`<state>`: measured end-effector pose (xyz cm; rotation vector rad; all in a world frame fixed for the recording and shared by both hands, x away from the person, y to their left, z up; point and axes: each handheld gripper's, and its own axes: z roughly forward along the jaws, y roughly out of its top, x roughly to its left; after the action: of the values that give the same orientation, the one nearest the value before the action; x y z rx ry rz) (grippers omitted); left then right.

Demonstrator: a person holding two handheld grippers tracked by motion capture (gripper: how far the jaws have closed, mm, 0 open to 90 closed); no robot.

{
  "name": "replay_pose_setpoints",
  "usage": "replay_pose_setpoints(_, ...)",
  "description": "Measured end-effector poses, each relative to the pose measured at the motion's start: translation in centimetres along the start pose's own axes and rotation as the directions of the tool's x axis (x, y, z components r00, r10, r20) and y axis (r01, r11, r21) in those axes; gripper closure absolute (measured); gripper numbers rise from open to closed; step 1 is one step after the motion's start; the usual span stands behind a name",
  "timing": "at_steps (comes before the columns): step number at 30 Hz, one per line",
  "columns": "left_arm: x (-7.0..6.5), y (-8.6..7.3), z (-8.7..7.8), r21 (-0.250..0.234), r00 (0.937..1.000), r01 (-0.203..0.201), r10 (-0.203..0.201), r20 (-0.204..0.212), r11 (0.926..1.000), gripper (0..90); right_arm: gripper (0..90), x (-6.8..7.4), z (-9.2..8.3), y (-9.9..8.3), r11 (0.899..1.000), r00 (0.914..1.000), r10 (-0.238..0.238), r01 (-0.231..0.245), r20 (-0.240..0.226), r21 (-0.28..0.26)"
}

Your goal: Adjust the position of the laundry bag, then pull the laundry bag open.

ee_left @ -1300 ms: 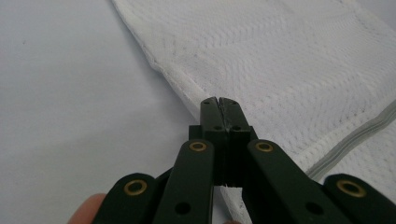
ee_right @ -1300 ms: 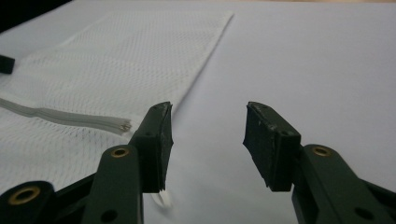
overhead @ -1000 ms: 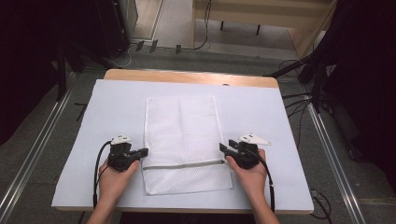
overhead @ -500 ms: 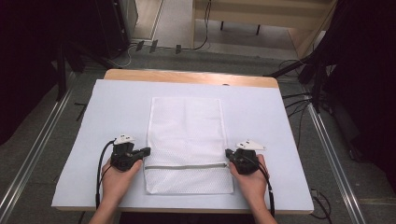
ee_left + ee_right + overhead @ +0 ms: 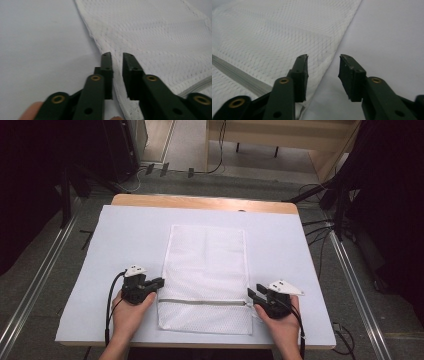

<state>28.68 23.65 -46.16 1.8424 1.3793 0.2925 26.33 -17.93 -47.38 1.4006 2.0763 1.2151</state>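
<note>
A white mesh bag (image 5: 207, 265) lies flat on the white table cover (image 5: 125, 235), with a grey zipper (image 5: 200, 302) running across its near end. My left gripper (image 5: 160, 283) rests at the bag's left edge just above the zipper. In the left gripper view, that gripper (image 5: 117, 56) has its jaws a narrow gap apart, and the bag's seamed edge (image 5: 95, 40) runs into the gap. My right gripper (image 5: 250, 294) sits at the bag's right edge by the zipper's end. Seen in its own view, this gripper (image 5: 324, 58) is wide open and straddles the bag's edge (image 5: 342, 37).
The table's wooden far edge (image 5: 200, 202) shows beyond the cover. Metal rails (image 5: 45, 265) run along the floor on both sides, and cables (image 5: 320, 227) lie at the right. Bare cover surrounds the bag on every side.
Both hands have drawn toward the person and slightly right, and the bag shifted a little with them. The right gripper now sits lower, by the zipper's end.
</note>
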Motion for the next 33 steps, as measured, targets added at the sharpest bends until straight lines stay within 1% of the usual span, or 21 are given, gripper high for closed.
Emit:
replay_pose_setpoints(2, 0.2, 0.0, -0.3, -0.015, 0.9998, 0.005, -0.005, -0.018, 0.9999, 67.5, 49.5, -0.4, -1.1, -0.3, 1.0, 0.9999, 0.01, -0.01, -0.007, -0.024)
replay_pose_setpoints(3, 0.2, 0.0, -0.3, -0.015, 0.9998, 0.005, -0.005, -0.018, 0.9999, 64.2, 49.5, -0.4, -1.1, -0.3, 1.0, 0.9999, 0.01, -0.01, -0.007, -0.024)
replay_pose_setpoints(4, 0.1, 0.1, -0.7, -0.034, 0.9991, -0.006, 0.004, -0.043, 0.9994, 59.9, 46.4, -0.6, -2.3, -0.9, 0.999, 0.9998, 0.007, -0.008, -0.021, -0.044)
replay_pose_setpoints(5, 0.0, 0.1, -0.9, -0.039, 0.9987, -0.011, 0.009, -0.05, 0.9992, 56.2, 46.3, -0.7, -2.8, -1.3, 0.999, 0.9997, 0.004, -0.005, -0.025, -0.05)
replay_pose_setpoints(7, -0.3, 0.0, -1.2, -0.054, 0.9989, -0.009, 0.007, -0.046, 0.9985, 51.8, 47.5, -0.7, -3.6, -2.1, 0.998, 0.9994, 0.008, -0.01, -0.032, -0.062)
replay_pose_setpoints(8, -0.4, 0.0, -1.4, -0.06, 0.9989, -0.012, 0.009, -0.046, 0.9981, 48.8, 50.6, -0.7, -4.0, -2.6, 0.997, 0.999, 0.023, -0.026, -0.039, -0.067)
replay_pose_setpoints(10, -0.8, -0.1, -1.7, -0.07, 0.9989, -0.021, 0.018, -0.043, 0.9973, 45.6, 52.3, -0.5, -4.7, -3.3, 0.996, 0.9966, 0.044, -0.049, -0.07, -0.071)
replay_pose_setpoints(11, -1.1, -0.1, -1.8, -0.074, 0.9986, -0.03, 0.027, -0.046, 0.9968, 42.9, 52.6, -0.3, -5.0, -3.6, 0.997, 0.9969, 0.036, -0.041, -0.07, -0.071)
replay_pose_setpoints(13, -1.4, -0.2, -1.9, -0.08, 0.9982, -0.041, 0.037, -0.046, 0.996, 40.8, 52.5, 0.0, -5.3, -3.9, 0.997, 0.9973, 0.019, -0.024, -0.07, -0.075)
replay_pose_setpoints(14, -1.5, -0.3, -1.9, -0.084, 0.9984, -0.043, 0.04, -0.041, 0.9955, 39.4, 52.8, 0.2, -5.4, -4.0, 0.996, 0.9974, 0.023, -0.028, -0.069, -0.079)
replay_pose_setpoints(16, -1.7, -0.2, -2.0, -0.088, 0.9987, -0.041, 0.038, -0.035, 0.9953, 35.7, 54.1, 0.4, -5.6, -4.1, 0.998, 0.9979, 0.028, -0.031, -0.059, -0.063)
replay_pose_setpoints(19, -2.3, -0.1, -2.3, -0.113, 0.999, -0.042, 0.04, -0.022, 0.9928, 33.2, 56.2, 0.5, -5.5, -3.9, 0.998, 0.9985, 0.026, -0.029, -0.048, -0.064)
replay_pose_setpoints(20, -2.4, -0.1, -2.4, -0.117, 0.9991, -0.04, 0.038, -0.019, 0.9924, 32.9, 56.1, 0.5, -5.6, -3.8, 0.998, 0.9991, 0.024, -0.026, -0.036, -0.061)
replay_pose_setpoints(21, -2.6, 0.0, -2.5, -0.122, 0.999, -0.043, 0.041, -0.019, 0.9916, 32.6, 56.2, 0.5, -5.7, -3.8, 0.998, 0.9989, 0.026, -0.029, -0.038, -0.063)
replay_pose_setpoints(23, -3.0, 0.0, -2.7, -0.131, 0.9992, -0.04, 0.039, -0.01, 0.9906, 32.5, 56.0, 0.3, -5.7, -3.7, 0.997, 0.9973, 0.039, -0.043, -0.062, -0.062)
replay_pose_setpoints(24, -3.2, 0.1, -2.9, -0.129, 0.9989, -0.046, 0.045, -0.011, 0.9906, 32.5, 54.7, 0.3, -5.7, -3.7, 0.997, 0.9968, 0.048, -0.052, -0.063, -0.053)
replay_pose_setpoints(26, -3.8, 0.1, -2.9, -0.127, 0.9988, -0.049, 0.049, -0.004, 0.9907, 32.5, 51.7, 0.2, -5.7, -3.8, 0.998, 0.9968, 0.048, -0.05, -0.063, -0.036)
replay_pose_setpoints(28, -4.7, 0.1, -2.7, -0.121, 0.9985, -0.052, 0.054, 0.013, 0.9913, 32.5, 48.5, 0.2, -5.6, -3.8, 0.998, 0.9958, 0.063, -0.065, -0.067, -0.022)
replay_pose_setpoints(29, -5.0, 0.1, -2.6, -0.111, 0.9978, -0.061, 0.064, 0.018, 0.9919, 32.5, 47.6, 0.2, -5.6, -3.8, 0.998, 0.9958, 0.063, -0.064, -0.067, -0.018)
replay_pose_setpoints(30, -5.3, 0.1, -2.5, -0.109, 0.9977, -0.059, 0.062, 0.028, 0.9923, 32.6, 47.5, 0.3, -5.6, -3.8, 0.998, 0.9958, 0.063, -0.064, -0.066, -0.014)
replay_pose_setpoints(33, -6.4, 0.1, -2.0, -0.092, 0.9952, -0.076, 0.081, 0.055, 0.9929, 33.6, 47.5, 0.5, -5.7, -3.9, 0.998, 0.9961, 0.058, -0.059, -0.066, -0.018)
